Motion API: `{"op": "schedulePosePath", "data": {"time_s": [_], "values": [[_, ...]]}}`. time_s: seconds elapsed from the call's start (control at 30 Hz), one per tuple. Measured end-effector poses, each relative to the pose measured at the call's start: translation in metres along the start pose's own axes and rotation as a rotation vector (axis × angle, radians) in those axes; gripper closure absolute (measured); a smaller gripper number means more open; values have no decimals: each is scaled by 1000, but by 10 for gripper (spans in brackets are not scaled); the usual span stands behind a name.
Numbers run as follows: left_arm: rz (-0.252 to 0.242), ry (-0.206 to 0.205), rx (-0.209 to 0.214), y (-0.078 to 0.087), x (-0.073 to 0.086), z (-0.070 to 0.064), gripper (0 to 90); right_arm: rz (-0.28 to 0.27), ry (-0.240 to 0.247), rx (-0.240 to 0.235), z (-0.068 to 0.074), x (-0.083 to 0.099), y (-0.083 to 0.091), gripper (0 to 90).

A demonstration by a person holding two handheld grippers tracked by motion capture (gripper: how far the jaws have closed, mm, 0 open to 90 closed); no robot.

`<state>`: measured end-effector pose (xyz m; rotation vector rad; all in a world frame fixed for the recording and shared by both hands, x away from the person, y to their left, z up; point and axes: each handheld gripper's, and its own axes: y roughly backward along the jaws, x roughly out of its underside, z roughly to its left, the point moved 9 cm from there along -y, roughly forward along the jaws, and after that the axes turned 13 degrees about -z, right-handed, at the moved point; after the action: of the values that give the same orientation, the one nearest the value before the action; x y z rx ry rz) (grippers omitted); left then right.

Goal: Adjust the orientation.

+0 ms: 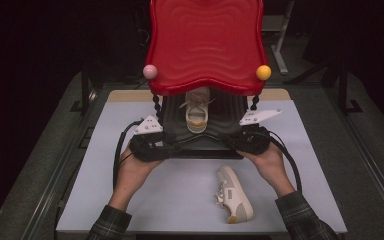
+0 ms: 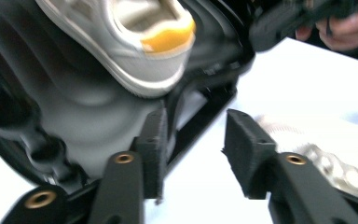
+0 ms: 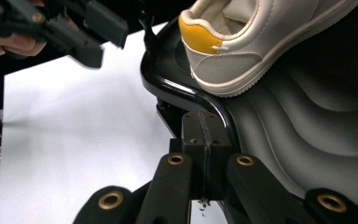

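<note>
A shoe rack stands mid-table, with a red wavy top shelf (image 1: 205, 45) over a black lower shelf (image 1: 225, 125). A white sneaker (image 1: 197, 112) with a yellow heel tab rests on the black shelf, heel toward me. My left gripper (image 1: 167, 150) is at the shelf's front left corner; in its own view the left gripper (image 2: 196, 140) is open, one pad against the shelf (image 2: 98, 116) rim below the sneaker (image 2: 135, 51). My right gripper (image 1: 232, 145) is at the front right corner. There the right gripper (image 3: 204, 140) is shut, pads together right under the rim of the shelf (image 3: 317, 121).
A second white sneaker (image 1: 234, 194) lies on its side on the white mat (image 1: 170, 200) near the front right. A pink ball (image 1: 150, 71) and a yellow ball (image 1: 263, 72) cap the rack's front posts. Dark floor and stands surround the table.
</note>
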<state>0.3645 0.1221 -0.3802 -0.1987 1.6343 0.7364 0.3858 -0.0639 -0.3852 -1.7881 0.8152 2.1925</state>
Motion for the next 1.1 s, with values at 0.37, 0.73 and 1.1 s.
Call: {"op": "schedulePosePath", "data": {"time_s": [0.37, 0.73, 1.1], "values": [[95, -12, 7, 24, 56, -11, 328, 41, -7, -41, 12, 23, 27, 895], [181, -2, -116, 53, 125, 13, 137, 102, -45, -62, 23, 60, 50, 896], [223, 26, -174, 58, 163, 41, 130, 163, -59, -89, 39, 84, 54, 896]]}}
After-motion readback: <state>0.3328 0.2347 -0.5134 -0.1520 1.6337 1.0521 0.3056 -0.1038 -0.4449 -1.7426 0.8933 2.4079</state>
